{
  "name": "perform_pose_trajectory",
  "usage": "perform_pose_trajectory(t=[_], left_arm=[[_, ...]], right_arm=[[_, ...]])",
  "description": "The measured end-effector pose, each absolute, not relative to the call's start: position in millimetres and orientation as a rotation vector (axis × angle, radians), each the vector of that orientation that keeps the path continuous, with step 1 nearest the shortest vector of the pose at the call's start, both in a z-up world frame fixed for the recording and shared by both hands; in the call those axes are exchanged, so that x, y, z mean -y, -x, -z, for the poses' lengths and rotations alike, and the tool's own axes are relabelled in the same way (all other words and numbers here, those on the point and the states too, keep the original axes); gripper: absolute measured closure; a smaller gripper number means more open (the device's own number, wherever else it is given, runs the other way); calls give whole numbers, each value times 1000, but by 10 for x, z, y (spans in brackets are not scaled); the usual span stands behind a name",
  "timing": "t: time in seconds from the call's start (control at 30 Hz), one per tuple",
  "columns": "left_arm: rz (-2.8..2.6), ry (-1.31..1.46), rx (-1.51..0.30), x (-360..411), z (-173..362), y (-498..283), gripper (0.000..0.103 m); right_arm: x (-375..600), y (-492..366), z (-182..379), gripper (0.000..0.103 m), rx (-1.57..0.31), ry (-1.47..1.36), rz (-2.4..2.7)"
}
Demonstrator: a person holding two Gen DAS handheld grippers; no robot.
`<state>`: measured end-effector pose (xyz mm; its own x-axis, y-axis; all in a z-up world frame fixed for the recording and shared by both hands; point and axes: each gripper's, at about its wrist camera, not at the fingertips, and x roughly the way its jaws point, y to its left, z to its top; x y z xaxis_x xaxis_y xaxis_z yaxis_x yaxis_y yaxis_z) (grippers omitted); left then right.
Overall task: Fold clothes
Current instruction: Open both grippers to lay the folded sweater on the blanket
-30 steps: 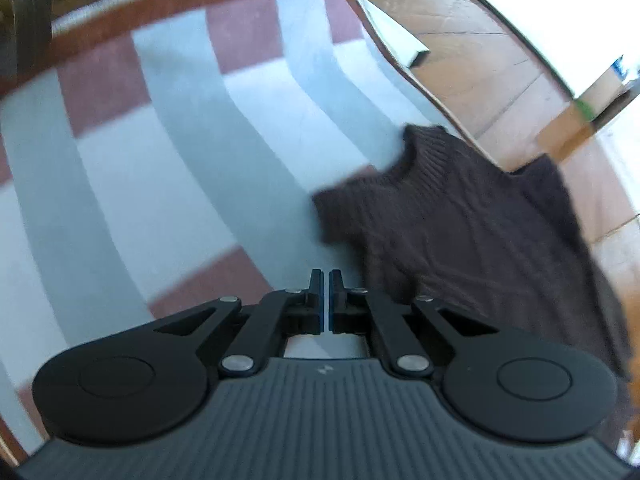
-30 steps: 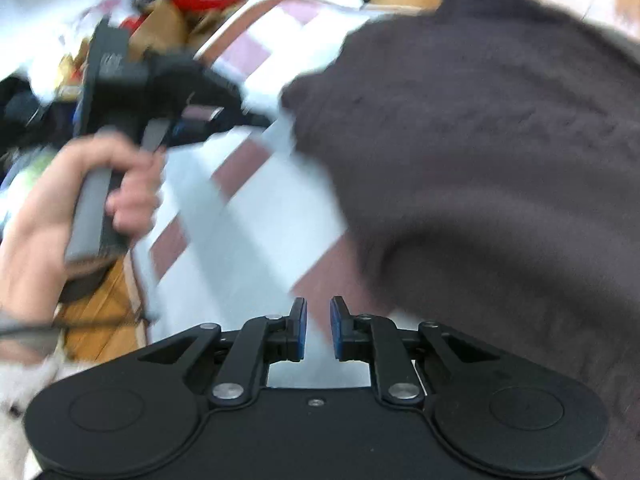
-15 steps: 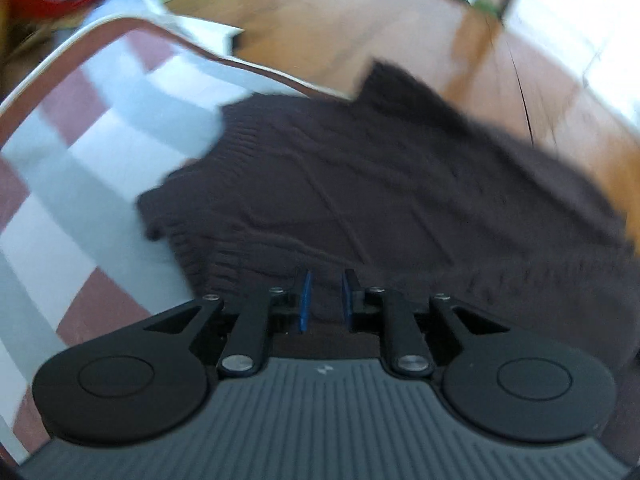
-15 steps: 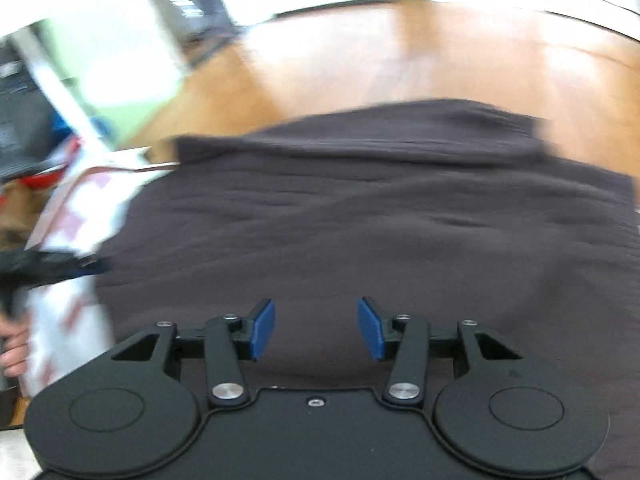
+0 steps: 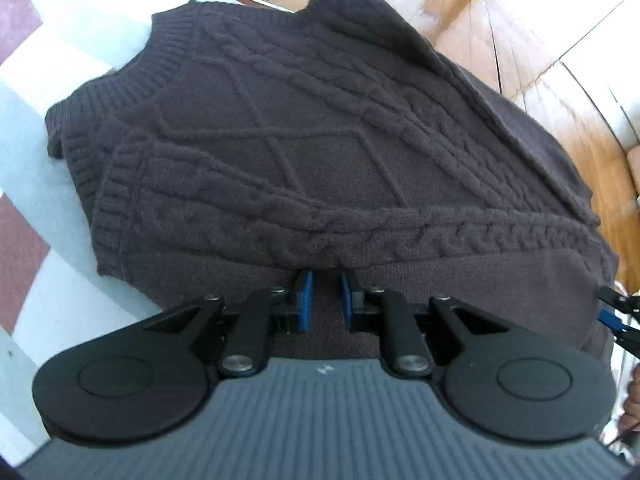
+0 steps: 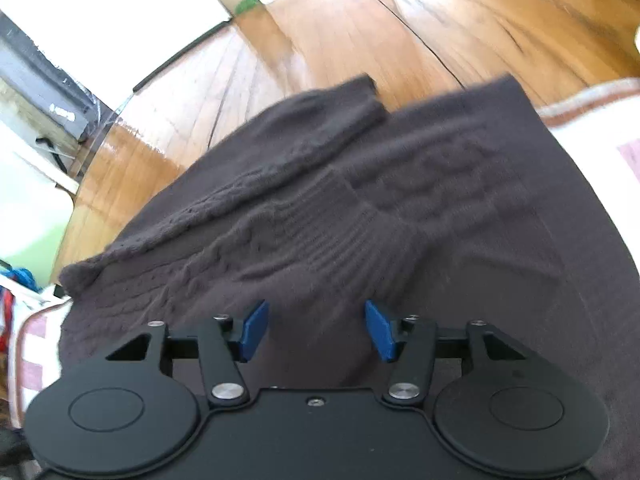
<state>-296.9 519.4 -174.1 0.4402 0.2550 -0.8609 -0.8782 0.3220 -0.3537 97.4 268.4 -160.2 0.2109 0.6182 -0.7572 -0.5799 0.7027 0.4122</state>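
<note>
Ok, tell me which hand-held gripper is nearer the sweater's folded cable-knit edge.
Left. The left hand-held gripper has its fingertips right at the sweater's folded edge; the right hand-held gripper hovers open over flatter knit, off that fold.

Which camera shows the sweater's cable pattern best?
The left wrist view: the sweater lies sharp there, its cables and ribbed edges clear on the striped blanket. The right wrist view shows it blurred, cables faint.

Left gripper [image 5: 325,280]: jaws parted narrowly, blue pads [image 5: 306,300] facing each other, nothing clamped between, pointed forward and down. Right gripper [image 6: 316,320]: jaws spread wide, blue pads [image 6: 380,330] angled outward, empty. Right gripper's tip also showed at far right edge of left wrist view.
</note>
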Motion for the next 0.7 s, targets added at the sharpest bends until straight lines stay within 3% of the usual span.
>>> perform_pose_trajectory(t=[0.03, 0.07, 0.2, 0.23, 0.3, 0.37, 0.43, 0.5, 0.53, 0.7], left_arm=[[-858, 946, -793, -5176, 1736, 2963, 88], [-860, 935, -796, -5156, 1729, 2954, 88], [-870, 880, -824, -5153, 1710, 2873, 88], [-873, 875, -826, -5147, 1701, 2862, 88], [-882, 854, -811, -5124, 1631, 2849, 84], [-876, 826, -757, -5092, 1478, 2839, 68], [-864, 812, -693, -5092, 1310, 2783, 58], [-849, 817, -666, -5123, 1193, 2653, 58], [-843, 824, -664, -5146, 1152, 2563, 58], [-847, 828, -715, -5206, 1119, 2014, 58]], right_arm=[[-2719, -938, 1600, 68, -1019, 23, -821], [-2713, -940, 1571, 87, -990, 57, -817], [-2624, -1049, 1440, 103, -966, 69, -837], [-2602, -1077, 1407, 103, -960, 72, -842], [-2558, -1131, 1341, 100, -949, 78, -852], [-2513, -1186, 1275, 92, -937, 84, -862], [-2469, -1240, 1210, 89, -925, 91, -872], [-2425, -1295, 1144, 58, -913, 97, -882], [-2403, -1322, 1111, 53, -907, 100, -887], [-2679, -1677, 1091, 51, -1019, -27, -934]])
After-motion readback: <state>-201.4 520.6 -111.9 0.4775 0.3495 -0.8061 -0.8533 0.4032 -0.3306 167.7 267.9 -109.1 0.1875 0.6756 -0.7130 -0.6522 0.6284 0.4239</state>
